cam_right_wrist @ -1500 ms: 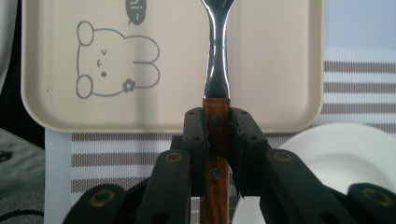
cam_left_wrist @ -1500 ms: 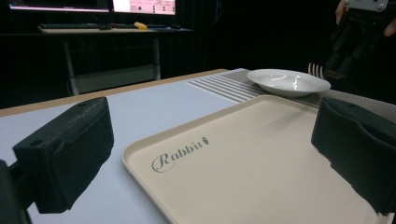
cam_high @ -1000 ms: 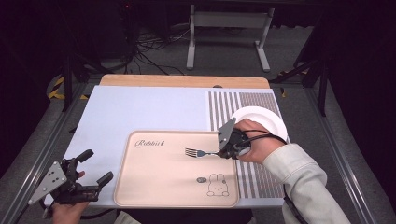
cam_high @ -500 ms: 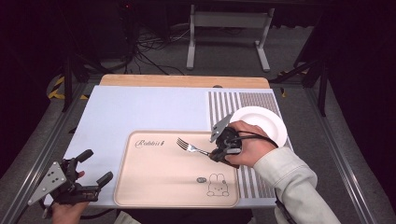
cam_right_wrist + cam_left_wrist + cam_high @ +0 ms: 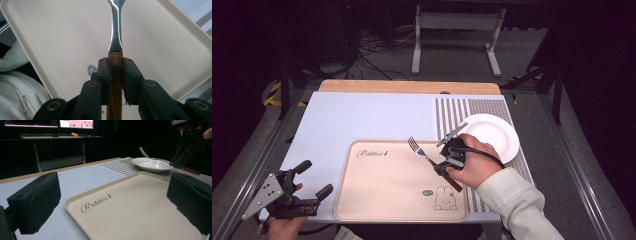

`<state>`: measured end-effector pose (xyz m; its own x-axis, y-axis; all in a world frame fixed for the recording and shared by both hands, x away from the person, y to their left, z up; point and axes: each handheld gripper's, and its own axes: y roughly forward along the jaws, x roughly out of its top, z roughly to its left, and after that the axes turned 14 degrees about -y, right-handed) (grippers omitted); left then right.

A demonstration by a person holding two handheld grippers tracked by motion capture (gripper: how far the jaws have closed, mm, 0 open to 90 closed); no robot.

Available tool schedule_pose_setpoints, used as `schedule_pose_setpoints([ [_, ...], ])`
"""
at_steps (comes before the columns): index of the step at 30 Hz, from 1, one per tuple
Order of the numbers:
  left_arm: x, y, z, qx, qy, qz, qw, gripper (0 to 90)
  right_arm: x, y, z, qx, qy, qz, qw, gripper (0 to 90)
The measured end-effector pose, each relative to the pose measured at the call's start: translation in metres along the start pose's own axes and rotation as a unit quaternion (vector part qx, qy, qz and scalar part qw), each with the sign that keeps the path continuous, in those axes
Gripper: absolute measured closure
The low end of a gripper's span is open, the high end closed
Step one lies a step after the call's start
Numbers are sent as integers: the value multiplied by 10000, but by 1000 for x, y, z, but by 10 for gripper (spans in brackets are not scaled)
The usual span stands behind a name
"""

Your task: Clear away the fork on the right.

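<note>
**Fork held above the tray, wide table free on the left**

Between the pads of the right gripper, a wooden-handled fork is pinched by its handle, the jaws pressed against the wood on both sides. Its steel neck runs straight ahead of the jaws over the cream tray, tines pointing away toward the tray's far left. In the high view the fork sits over the tray's right part, close to the right rim. Below and just ahead of the pads, a small printed mark shows on the bare tray floor; the tray's raised edge slants past on both sides in the right gripper view.

Just beyond that hand lies a white plate on the striped mat, near the table's right edge. The left gripper rests off the tray's near left corner, jaws spread wide with nothing between them. Ahead of it stretch the tray's near rim and a broad run of pale table cover, open to the wooden far edge.
</note>
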<state>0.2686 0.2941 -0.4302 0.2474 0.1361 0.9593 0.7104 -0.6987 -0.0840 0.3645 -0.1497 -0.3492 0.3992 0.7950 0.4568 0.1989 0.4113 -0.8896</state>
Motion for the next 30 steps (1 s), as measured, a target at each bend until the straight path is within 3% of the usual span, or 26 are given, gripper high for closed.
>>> schedule_pose_setpoints([
  [2,0,0,0,-3,8,-6,10000,0,-1,1,1,-74,112,-13,9999,781],
  [6,0,0,0,-2,-5,2,10000,0,-3,4,2,-243,688,47,9973,781],
  [8,0,0,0,-1,-3,2,10000,0,-3,4,2,-222,1018,4,9946,781],
  [15,0,0,0,1,-1,-1,10000,0,-9,7,-2,-499,1528,28,9870,782],
  [17,0,0,0,-2,-4,-1,10000,0,-11,7,-1,-655,1726,85,9828,782],
  [19,0,0,0,-2,4,2,10000,0,-12,7,-2,-645,1907,31,9795,782],
  [21,0,0,0,-3,4,2,10000,0,-13,7,-2,-727,2014,50,9768,782],
  [30,0,0,0,-6,4,-5,10000,0,-18,17,-2,-624,2194,181,9735,781],
])
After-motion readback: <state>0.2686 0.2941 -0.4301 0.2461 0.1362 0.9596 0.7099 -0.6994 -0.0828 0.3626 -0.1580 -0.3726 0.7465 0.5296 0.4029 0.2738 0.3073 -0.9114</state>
